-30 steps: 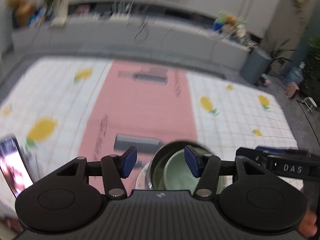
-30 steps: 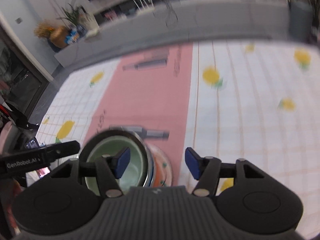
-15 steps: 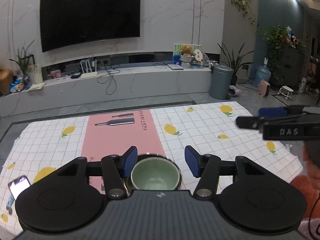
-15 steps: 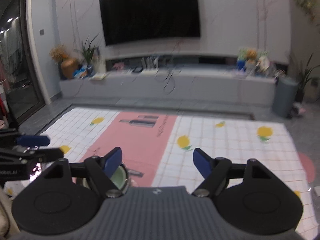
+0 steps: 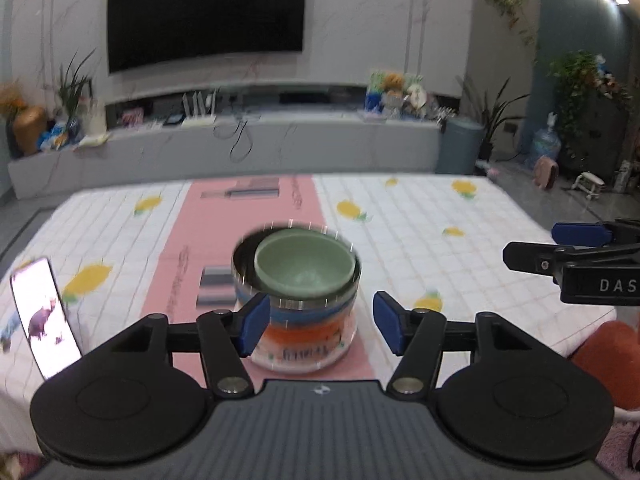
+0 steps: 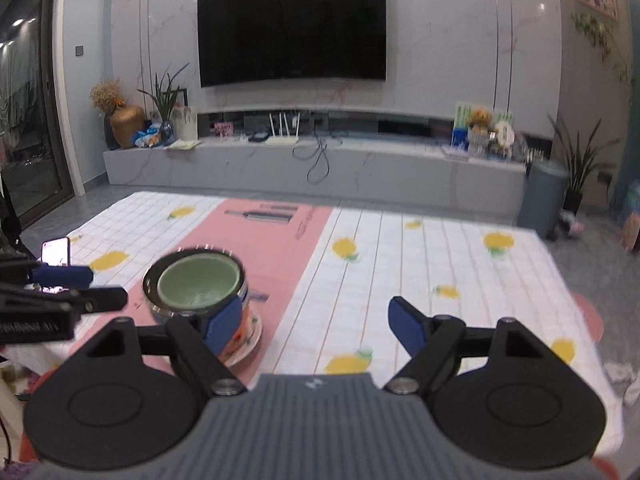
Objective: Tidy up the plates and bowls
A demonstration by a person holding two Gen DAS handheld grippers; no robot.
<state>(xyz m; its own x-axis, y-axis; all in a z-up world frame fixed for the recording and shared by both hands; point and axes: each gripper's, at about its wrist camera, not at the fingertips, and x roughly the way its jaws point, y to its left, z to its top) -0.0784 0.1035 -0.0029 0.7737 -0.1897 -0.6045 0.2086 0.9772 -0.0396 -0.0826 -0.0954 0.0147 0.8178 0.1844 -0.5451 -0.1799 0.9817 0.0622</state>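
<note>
Both my left hand-held gripper (image 5: 316,328) and right hand-held gripper (image 6: 316,326) have just spread wider, empty, backing off the nested bowls (image 5: 298,280) stacked on the plate (image 6: 244,346) on the table (image 5: 420,216); stacking looks finished.

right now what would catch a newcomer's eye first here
The stack of dishes on the tablecloth's pink stripe: a green bowl nested in a metal-rimmed one, on a patterned plate. Both open grippers, left and right, frame it without touching. A lit phone lies at the table's left edge.
</note>
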